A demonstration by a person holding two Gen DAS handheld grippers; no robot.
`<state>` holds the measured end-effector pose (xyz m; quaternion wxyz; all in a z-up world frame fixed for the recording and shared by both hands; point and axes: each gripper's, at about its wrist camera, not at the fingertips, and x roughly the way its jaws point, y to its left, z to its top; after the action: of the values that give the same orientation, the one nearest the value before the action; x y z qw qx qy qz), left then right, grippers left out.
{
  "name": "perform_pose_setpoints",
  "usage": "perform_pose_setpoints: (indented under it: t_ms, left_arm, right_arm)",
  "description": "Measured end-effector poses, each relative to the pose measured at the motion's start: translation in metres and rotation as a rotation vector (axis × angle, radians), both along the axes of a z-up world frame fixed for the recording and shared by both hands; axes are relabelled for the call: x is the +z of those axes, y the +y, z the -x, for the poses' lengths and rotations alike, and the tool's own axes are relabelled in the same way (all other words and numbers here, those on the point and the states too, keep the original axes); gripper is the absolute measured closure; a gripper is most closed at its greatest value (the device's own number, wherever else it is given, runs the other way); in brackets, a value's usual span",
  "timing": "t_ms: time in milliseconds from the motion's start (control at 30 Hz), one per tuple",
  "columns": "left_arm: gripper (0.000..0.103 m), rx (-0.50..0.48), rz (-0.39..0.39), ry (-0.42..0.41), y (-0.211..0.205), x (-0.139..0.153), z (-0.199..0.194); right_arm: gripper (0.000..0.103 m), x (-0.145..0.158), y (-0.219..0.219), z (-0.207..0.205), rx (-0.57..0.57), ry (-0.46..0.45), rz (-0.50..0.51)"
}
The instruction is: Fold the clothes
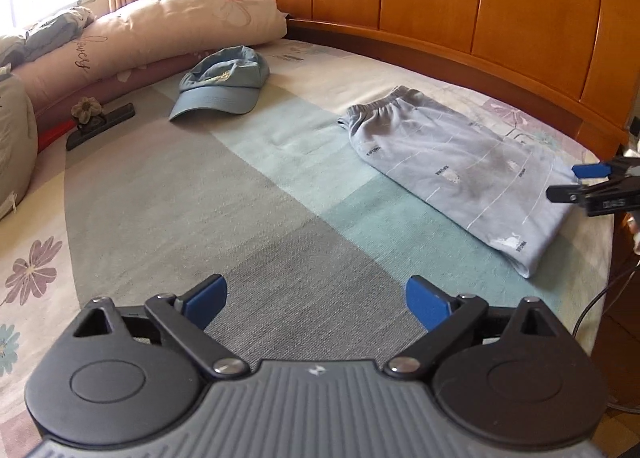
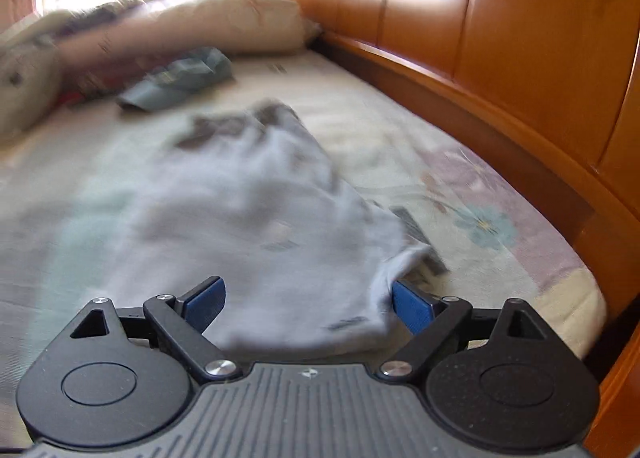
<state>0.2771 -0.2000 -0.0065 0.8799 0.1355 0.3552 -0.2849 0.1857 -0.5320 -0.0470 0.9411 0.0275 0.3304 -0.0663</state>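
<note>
I have both grippers' fingers spread, grasping nothing; the left gripper [image 1: 316, 304] hangs over the bed [image 1: 240, 194], the right gripper [image 2: 308, 304] at the folded grey shorts [image 1: 460, 174], which lie near the headboard [image 1: 480, 10]. I judge this fold finished; next calls for fetching another garment.

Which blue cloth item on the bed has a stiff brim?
The cap near the pillows has the brim; the folded shorts have an elastic waistband instead.

The folded shorts [image 1: 452, 174] lie on the bed [image 1: 248, 194] ahead to my right, near the headboard [image 1: 460, 6]. The cap [image 1: 222, 84] sits farther off, left of them, before the pillows [image 1: 168, 30].
</note>
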Motion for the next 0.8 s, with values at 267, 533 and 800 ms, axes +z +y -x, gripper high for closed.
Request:
perform_pose_setpoints:
  t_ms: [267,533,800]
  left_arm:
    - [0.007,-0.040,-0.007,-0.007,-0.001,-0.004,0.008]
    - [0.007,-0.042,0.029,0.014,-0.003,-0.006,0.005]
    - [0.007,-0.069,0.037,0.009,0.010,0.000,0.013]
  right_arm:
    - [0.004,-0.022,0.030,0.019,0.063,0.047,0.045]
    - [0.000,-0.003,0.046,0.014,0.047,-0.018,0.011]
    - [0.000,-0.007,0.063,0.017,0.033,0.010,0.031]
